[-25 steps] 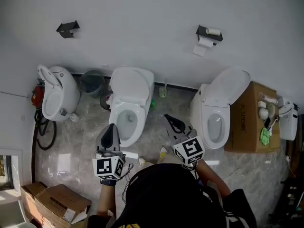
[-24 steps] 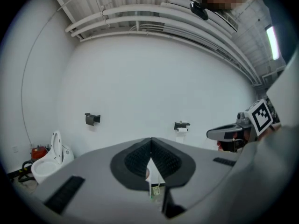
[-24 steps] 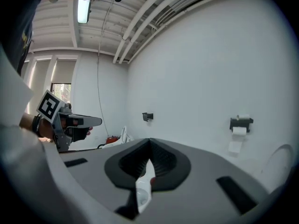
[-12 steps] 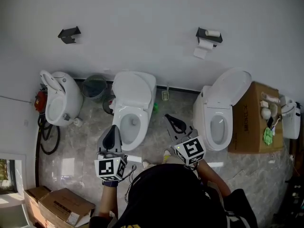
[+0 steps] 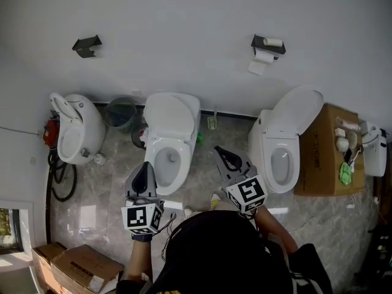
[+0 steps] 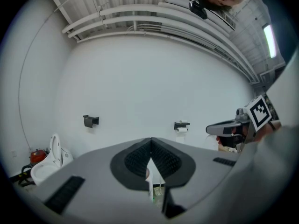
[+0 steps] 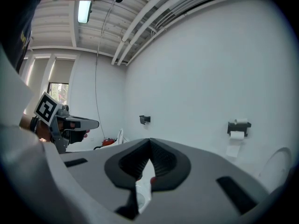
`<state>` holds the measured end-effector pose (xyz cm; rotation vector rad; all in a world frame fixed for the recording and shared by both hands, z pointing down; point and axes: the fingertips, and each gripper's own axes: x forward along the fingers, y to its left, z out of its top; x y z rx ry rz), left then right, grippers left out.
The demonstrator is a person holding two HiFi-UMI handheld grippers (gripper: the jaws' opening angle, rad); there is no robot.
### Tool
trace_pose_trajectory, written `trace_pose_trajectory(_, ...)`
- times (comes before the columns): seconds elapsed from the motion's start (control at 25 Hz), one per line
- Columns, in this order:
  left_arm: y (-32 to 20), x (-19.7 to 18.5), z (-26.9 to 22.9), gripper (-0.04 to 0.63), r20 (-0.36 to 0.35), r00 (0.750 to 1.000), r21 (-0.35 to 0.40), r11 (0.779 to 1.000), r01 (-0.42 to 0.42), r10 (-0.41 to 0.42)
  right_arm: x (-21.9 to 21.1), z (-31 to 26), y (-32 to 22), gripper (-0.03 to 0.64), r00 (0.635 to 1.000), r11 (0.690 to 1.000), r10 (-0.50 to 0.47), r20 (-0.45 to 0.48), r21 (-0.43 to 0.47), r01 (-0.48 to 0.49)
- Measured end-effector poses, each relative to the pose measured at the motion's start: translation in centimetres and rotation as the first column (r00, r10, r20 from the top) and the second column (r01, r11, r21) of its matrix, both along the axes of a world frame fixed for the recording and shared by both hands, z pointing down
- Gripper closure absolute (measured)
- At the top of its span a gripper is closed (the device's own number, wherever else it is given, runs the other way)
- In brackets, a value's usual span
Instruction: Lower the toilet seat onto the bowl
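White toilet seat (image 5: 171, 112) stands raised beyond left tool (image 5: 144, 166) and right tool (image 5: 220, 153), both closed, empty

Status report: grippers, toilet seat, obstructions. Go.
Both shut, empty: left hand-held gripper, right hand-held gripper, short of the middle toilet. Its seat looks upright, not lowered. Nothing seen blocking it.

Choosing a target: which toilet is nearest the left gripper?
The middle toilet, bowl just beyond the left gripper; the left toilet and right toilet stand aside.
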<state>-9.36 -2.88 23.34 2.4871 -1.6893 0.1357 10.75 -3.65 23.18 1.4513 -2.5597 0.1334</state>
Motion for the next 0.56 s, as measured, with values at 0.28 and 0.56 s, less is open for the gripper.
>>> trace_pose_trajectory(0.28, 0.3, -0.1, 0.1, 0.584, -0.008, 1.000, 0.002, 1.000, -0.007, 0.007, -0.5, -0.3, 0.1, 0.621, 1.000, 1.000, 0.002, -0.008, 0.010, -0.002)
trace_pose_trajectory(0.56, 1.7, -1.0, 1.0, 0.584, -0.020, 1.000, -0.014, 1.000, -0.001, 0.000, -1.7, -1.9, 1.5, 0.621, 1.000, 0.999, -0.004, -0.010, 0.036, 0.004)
